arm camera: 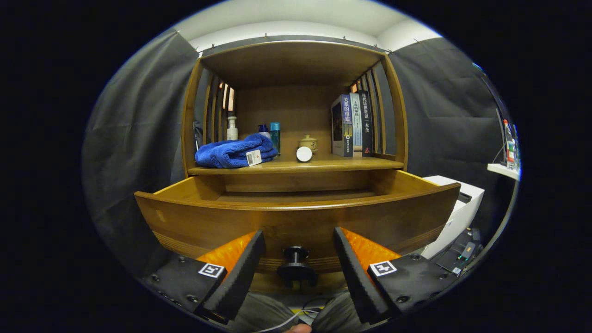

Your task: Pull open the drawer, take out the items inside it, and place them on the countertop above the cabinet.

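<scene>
The curved wooden drawer [296, 222] stands pulled open, its black round knob [296, 267] between the spread, empty fingers of the gripper [298, 277]. A blue folded towel [233, 151] already lies on the countertop [323, 164]; the drawer's inside is hidden.

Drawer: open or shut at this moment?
Open: the drawer juts out under the shelf; the open gripper straddles its knob.
</scene>
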A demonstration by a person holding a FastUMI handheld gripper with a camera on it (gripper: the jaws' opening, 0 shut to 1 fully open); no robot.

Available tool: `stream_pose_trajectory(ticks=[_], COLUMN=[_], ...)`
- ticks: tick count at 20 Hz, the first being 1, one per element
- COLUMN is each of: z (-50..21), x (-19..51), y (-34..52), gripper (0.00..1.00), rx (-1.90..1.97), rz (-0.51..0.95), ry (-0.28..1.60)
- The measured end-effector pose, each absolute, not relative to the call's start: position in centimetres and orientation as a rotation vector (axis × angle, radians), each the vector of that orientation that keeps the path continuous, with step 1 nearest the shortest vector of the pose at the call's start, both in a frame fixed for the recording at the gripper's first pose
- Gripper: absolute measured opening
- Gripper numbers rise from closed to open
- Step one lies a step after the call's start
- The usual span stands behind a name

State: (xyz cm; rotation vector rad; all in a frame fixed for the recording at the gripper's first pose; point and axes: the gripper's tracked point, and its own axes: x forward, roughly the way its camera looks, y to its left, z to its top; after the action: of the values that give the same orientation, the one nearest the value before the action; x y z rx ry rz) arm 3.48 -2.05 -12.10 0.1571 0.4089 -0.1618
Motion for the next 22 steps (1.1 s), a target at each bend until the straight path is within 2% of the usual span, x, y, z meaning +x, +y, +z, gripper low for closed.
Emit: stream_pose_trajectory(ticks=[22], z=[-14.1], x=[15.5], y=[-3.9], gripper=[0.99], rx=[0.096], rz=[-0.132], ry=[0.426])
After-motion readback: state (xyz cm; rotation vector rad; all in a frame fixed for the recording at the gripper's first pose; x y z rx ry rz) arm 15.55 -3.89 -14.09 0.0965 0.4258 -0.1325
